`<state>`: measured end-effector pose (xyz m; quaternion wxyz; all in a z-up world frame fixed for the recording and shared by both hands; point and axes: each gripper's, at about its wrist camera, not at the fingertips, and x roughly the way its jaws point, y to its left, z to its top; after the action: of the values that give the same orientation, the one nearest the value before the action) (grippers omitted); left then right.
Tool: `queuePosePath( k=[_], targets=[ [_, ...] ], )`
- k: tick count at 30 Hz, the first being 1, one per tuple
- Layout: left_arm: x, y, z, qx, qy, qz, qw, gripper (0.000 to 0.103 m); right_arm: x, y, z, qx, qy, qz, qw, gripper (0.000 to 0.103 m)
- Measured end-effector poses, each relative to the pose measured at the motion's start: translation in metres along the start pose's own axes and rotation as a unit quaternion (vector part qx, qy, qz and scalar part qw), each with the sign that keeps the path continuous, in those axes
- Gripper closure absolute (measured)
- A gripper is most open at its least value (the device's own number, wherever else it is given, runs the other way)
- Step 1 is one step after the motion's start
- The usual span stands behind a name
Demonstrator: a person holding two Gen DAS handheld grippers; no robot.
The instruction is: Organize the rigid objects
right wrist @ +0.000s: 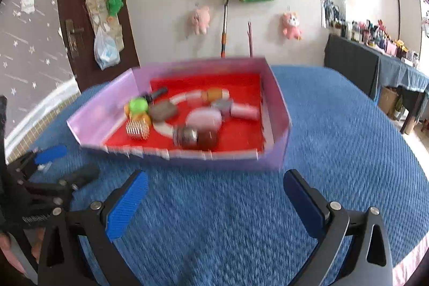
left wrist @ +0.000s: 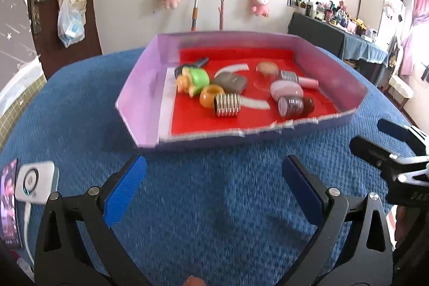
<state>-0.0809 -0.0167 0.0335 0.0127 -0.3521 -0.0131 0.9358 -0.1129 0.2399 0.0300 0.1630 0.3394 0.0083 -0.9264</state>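
On the blue bedspread (left wrist: 209, 195) before the box (left wrist: 139, 87), left gripper (left wrist: 211, 189) and right gripper (right wrist: 214, 203), both spread wide and empty, could knock the crowded silver ribbed cylinder (left wrist: 227, 105) sideways.

A shallow lilac box (left wrist: 139, 87) with a red floor sits on the blue cloth just ahead of both grippers' fingertips. Inside lie a ribbed silver cylinder (left wrist: 227, 105) on its side, an orange ring (left wrist: 210, 95), a green-and-orange toy (left wrist: 194, 81), a grey pouch (left wrist: 232, 82), a pink oval case (left wrist: 285, 91), a dark brown jar (left wrist: 295, 106) tipped over, and a pink tube (left wrist: 308, 82).
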Motion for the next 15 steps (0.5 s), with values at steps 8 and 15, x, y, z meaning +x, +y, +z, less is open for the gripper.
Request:
queuePosePath(
  k=[8, 15],
  targets=[
    [0.007, -0.006, -0.016, 0.007, 0.025, 0.003, 0.9997, 0.0, 0.008, -0.002, -0.022, 0.0, 0.04, -0.001, 0.999, 0.0],
    [0.017, -0.007, -0.024, 0.007, 0.044, 0.005, 0.999, 0.0, 0.017, -0.006, -0.025, 0.002, 0.051, -0.007, 0.999, 0.0]
  ],
)
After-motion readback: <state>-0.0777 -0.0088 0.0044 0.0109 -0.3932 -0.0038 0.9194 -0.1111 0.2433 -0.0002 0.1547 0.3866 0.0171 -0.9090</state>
